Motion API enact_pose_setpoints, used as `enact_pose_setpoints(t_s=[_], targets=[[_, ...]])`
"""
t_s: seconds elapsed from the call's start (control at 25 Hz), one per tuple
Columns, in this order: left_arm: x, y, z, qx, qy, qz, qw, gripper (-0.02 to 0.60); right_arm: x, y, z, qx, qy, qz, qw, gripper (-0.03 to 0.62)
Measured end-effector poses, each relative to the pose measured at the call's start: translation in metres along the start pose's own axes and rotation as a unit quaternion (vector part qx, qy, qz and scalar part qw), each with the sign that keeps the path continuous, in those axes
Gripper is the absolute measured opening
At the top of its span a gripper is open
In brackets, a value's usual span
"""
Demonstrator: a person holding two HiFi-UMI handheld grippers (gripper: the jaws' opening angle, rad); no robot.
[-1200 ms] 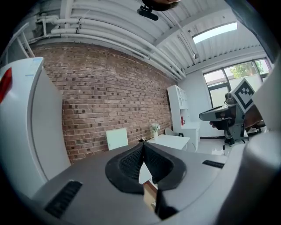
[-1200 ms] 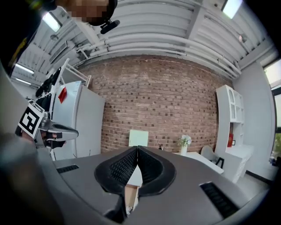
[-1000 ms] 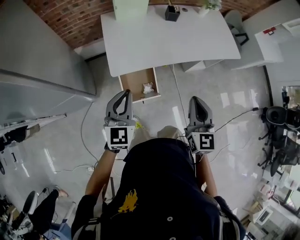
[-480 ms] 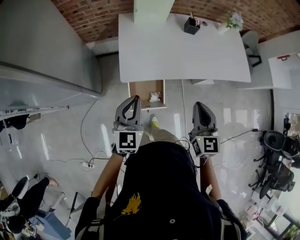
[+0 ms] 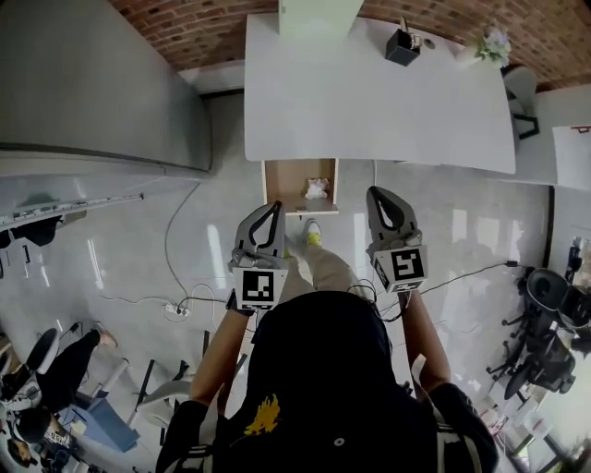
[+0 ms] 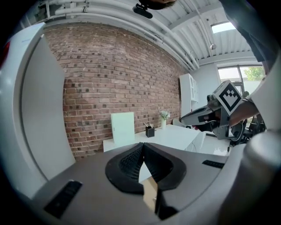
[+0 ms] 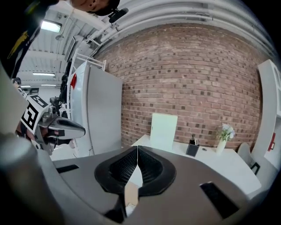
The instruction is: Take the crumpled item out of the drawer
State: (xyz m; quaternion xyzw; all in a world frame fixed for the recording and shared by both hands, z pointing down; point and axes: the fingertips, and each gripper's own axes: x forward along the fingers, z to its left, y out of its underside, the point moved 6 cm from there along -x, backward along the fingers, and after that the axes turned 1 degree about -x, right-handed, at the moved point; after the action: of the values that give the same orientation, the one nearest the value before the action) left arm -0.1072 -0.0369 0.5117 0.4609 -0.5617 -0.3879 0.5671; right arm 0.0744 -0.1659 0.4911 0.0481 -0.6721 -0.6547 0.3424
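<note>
In the head view an open wooden drawer (image 5: 280, 181) sticks out from under the near edge of the white table (image 5: 369, 102). A white crumpled item (image 5: 317, 189) lies in its right half. My left gripper (image 5: 273, 208) is held just short of the drawer's front, shut and holding nothing. My right gripper (image 5: 374, 192) is level with the drawer's right side, also shut with nothing in it. In the left gripper view the left gripper (image 6: 142, 145) has its tips touching, and the same goes for the right gripper (image 7: 137, 149) in its own view.
A tall grey cabinet (image 5: 92, 92) stands at the left. On the table's far edge are a pale green board (image 5: 319, 11), a black pen holder (image 5: 402, 46) and a flower vase (image 5: 496, 42). Cables (image 5: 175, 268) and a power strip (image 5: 177, 311) lie on the floor; office chairs (image 5: 554, 305) stand right.
The person has stepped toward the table, so the drawer and table lie nearer and more central. Both grippers stay shut; the right one now reaches level with the drawer.
</note>
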Motion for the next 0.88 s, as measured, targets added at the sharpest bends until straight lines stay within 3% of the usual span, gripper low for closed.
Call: enact_pose_setpoints(t_s=[0.28, 0.32, 0.44, 0.72, 0.88], targets=[[0.033, 0.070, 0.016, -0.016, -0.011, 0.051, 0.9985, 0.017, 0.072, 0.075, 0.015, -0.003, -0.066, 0.079, 0.995, 0.032], [0.039, 0.080, 0.018, -0.016, -0.013, 0.056, 0.9982, 0.017, 0.083, 0.089, 0.018, -0.007, -0.076, 0.093, 0.993, 0.055], [0.056, 0.115, 0.024, -0.020, -0.020, 0.070, 0.9971, 0.017, 0.117, 0.135, 0.031, -0.027, -0.110, 0.144, 0.983, 0.208], [0.072, 0.199, 0.024, -0.054, -0.037, 0.095, 0.9933, 0.017, 0.177, 0.263, 0.069, -0.074, -0.178, 0.251, 0.949, 0.290], [0.087, 0.245, 0.024, -0.066, -0.044, 0.104, 0.9914, 0.017, 0.219, 0.339, 0.091, -0.095, -0.222, 0.317, 0.917, 0.299]])
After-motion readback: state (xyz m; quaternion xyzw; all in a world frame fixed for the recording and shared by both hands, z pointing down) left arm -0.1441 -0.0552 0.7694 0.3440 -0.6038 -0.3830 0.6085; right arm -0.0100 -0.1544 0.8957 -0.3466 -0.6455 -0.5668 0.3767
